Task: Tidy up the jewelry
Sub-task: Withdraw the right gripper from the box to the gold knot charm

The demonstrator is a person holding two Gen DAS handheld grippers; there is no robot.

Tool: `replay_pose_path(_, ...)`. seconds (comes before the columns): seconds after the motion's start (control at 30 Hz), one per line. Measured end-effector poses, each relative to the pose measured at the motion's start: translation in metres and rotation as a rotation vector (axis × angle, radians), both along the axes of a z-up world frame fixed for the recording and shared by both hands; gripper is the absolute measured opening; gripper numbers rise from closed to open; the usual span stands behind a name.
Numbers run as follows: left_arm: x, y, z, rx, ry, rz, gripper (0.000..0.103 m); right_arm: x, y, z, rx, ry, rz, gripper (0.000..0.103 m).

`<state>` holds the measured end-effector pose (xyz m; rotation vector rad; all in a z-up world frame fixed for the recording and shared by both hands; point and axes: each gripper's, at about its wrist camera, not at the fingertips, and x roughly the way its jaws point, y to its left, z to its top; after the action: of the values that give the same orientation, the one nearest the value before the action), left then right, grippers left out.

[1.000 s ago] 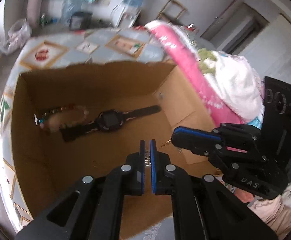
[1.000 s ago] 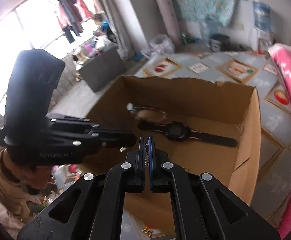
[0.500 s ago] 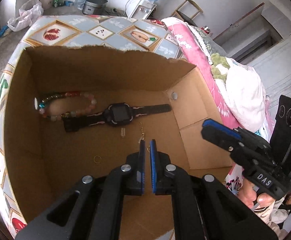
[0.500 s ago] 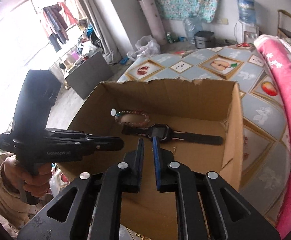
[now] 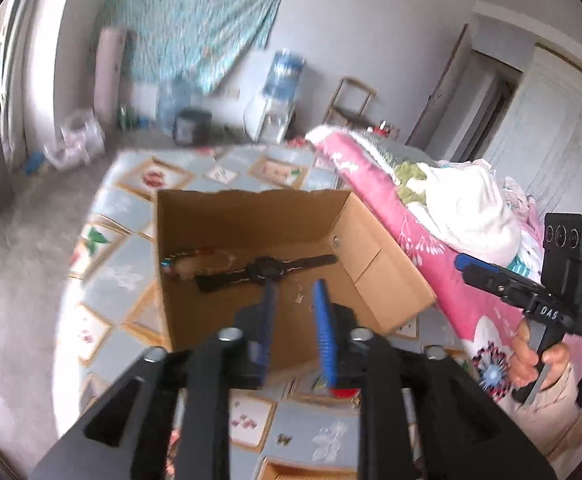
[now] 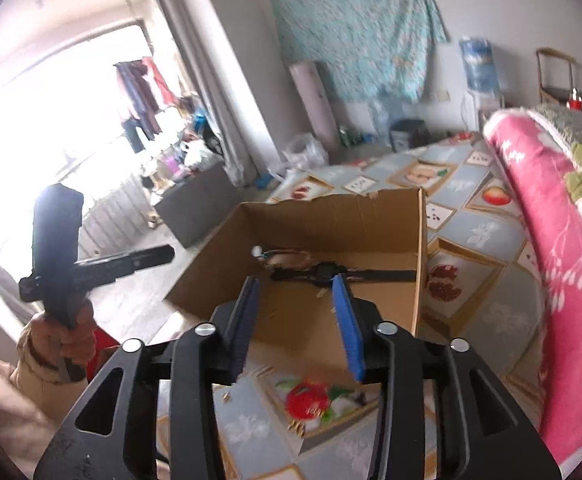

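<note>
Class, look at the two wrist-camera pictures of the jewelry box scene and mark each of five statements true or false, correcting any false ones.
1. A black watch lies inside the cardboard box. True.
2. The beaded bracelet lies on the pink blanket. False: it lies in the box, beside the watch.
3. The left gripper is open with nothing between its pads. True.
4. The right gripper is clamped on the watch strap. False: it is open and empty, in front of the box.
5. The box stands on a bare wooden table. False: it stands on a patterned cloth with fruit pictures.
</note>
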<state>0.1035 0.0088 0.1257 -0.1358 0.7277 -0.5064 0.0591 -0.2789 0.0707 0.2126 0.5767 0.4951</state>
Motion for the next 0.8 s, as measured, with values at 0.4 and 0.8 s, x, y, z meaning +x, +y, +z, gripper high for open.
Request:
replay_pose_path(0.4, -0.068, -0.011, -0.088, 0.209, 0.08, 0.025, 0.04, -0.012, 0.043, -0.116, -0.043, 0.338, -0.019, 0.052)
replay_pose_path(0.8, -0.058, -0.041, -0.149, 0.268, 0.151, -0.08, 0.04, -0.003, 0.054, -0.134, -0.133, 0.359, -0.071, 0.051)
